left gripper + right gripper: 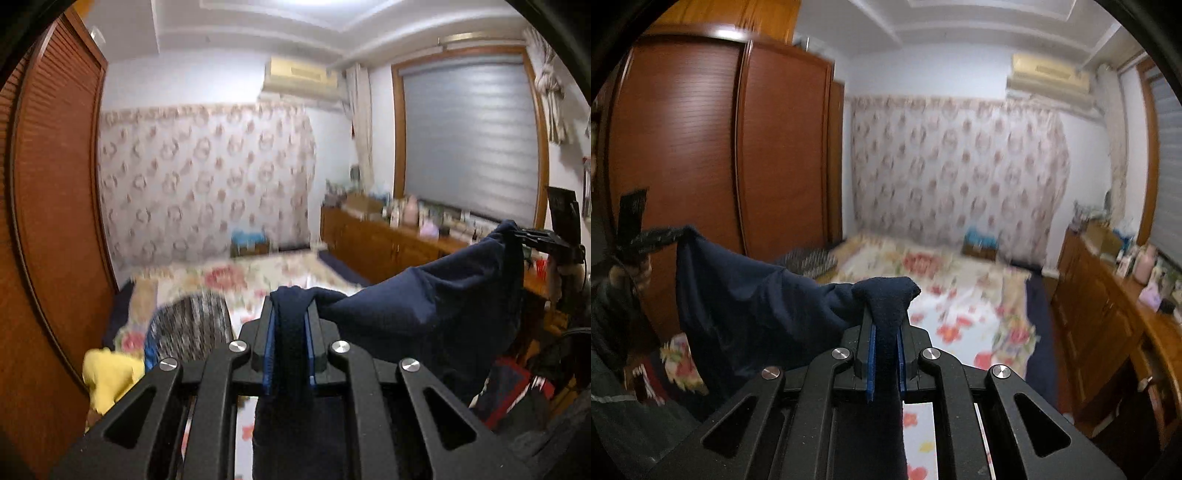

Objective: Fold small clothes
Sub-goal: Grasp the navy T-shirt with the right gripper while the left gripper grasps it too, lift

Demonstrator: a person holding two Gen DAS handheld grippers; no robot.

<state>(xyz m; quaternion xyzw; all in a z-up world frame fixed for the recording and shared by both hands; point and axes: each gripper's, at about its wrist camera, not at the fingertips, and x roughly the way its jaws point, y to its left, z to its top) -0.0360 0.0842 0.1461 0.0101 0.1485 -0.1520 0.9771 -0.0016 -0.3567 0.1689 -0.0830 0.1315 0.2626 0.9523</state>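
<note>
Bedroom with a flowered bed (960, 314) below and a brown wardrobe (720, 147) behind; the left gripper (290, 332) and the right gripper (886, 332) each have the jaws closed tight on one corner of a dark blue garment (424, 306), which hangs in the air between them, above the bed; no fold is made yet, I judge; other clothes (110, 376) wait on the bed.

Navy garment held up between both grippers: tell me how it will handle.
Navy garment is probably floppy: it sags between left gripper and right gripper. Likely light, hanging from two pinched edges. Bunched, so it may need spreading.
</note>
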